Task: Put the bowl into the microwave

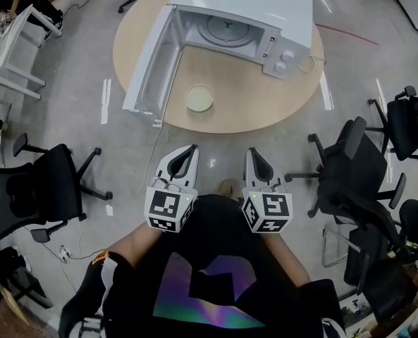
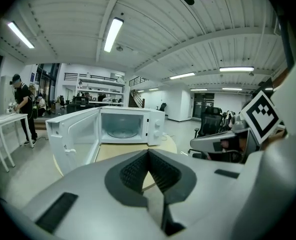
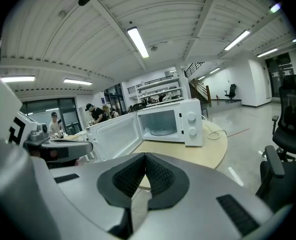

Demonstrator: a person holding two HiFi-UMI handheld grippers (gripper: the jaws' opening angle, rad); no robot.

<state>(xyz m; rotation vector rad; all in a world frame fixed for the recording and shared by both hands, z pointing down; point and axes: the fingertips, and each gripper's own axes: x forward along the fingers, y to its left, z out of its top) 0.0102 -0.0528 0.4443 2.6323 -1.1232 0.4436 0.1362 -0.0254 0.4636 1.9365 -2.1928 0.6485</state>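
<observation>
Though both tools are up in front of my chest, neither grasps anything. The left gripper [image 1: 189, 153] has its jaws clenched tip to tip with nothing between them, and the right gripper [image 1: 253, 155] is the same, dark ribbed pads [image 2: 133, 173] pressed together at the front. The two sit side by side over the grey floor [image 1: 219, 153], short of the table's near edge, both pointing toward it.

Bowl [image 1: 199, 97]: small, round, shallow, pale cream inside with a lighter rim. It stands upright, mouth up, on the round wooden table [image 1: 265, 97], toward its front edge. Being round, it shows no long axis from above and no particular heading. It is well apart from both grippers, ahead of the left one.

Microwave [image 1: 265, 9]: white, at the back of the table. Its door [image 1: 151, 65] is swung wide open to my left and the cavity faces me, with the glass turntable [image 1: 226, 30] visible inside. The control knobs are on the right of its front. The bowl is outside the cavity — on bare tabletop in front of the opening, near the outer end of the open door, not touching it.

A light cable [image 1: 312, 63] loops on the table by the microwave's right corner. Black office chairs [image 1: 36, 189] stand on the floor on both sides of me.
</observation>
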